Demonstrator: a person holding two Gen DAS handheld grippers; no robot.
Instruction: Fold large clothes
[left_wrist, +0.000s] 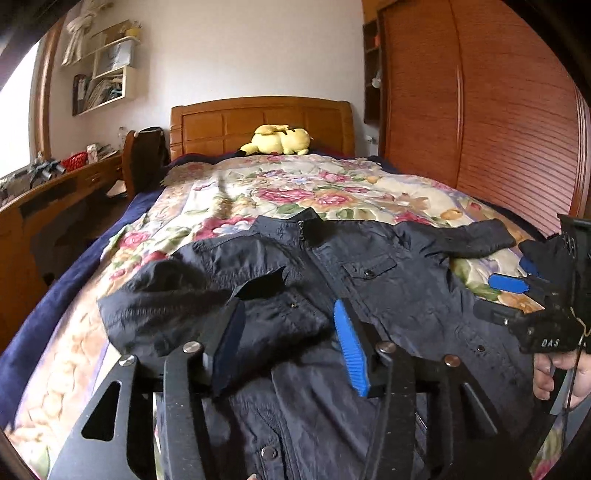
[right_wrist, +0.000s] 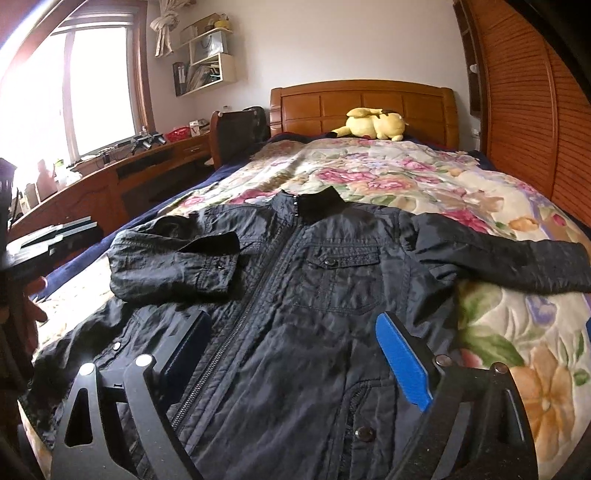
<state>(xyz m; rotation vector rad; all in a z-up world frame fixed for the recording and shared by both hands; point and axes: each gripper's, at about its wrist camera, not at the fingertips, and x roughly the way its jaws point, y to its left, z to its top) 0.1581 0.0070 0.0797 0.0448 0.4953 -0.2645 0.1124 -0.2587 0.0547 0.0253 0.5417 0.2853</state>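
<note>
Jacket (right_wrist: 332, 295) lies beneath parted jaws

Dark jacket (right_wrist: 332, 295) flat on floral bedspread (right_wrist: 517, 332)

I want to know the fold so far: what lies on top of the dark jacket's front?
One sleeve is folded across the chest of the dark zip-up jacket, cuff near the zipper. The chest pocket beneath it is covered. The other sleeve lies out on the floral quilt.

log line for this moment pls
jacket flat on bed | left sleeve folded in | left gripper open | right gripper open
</note>
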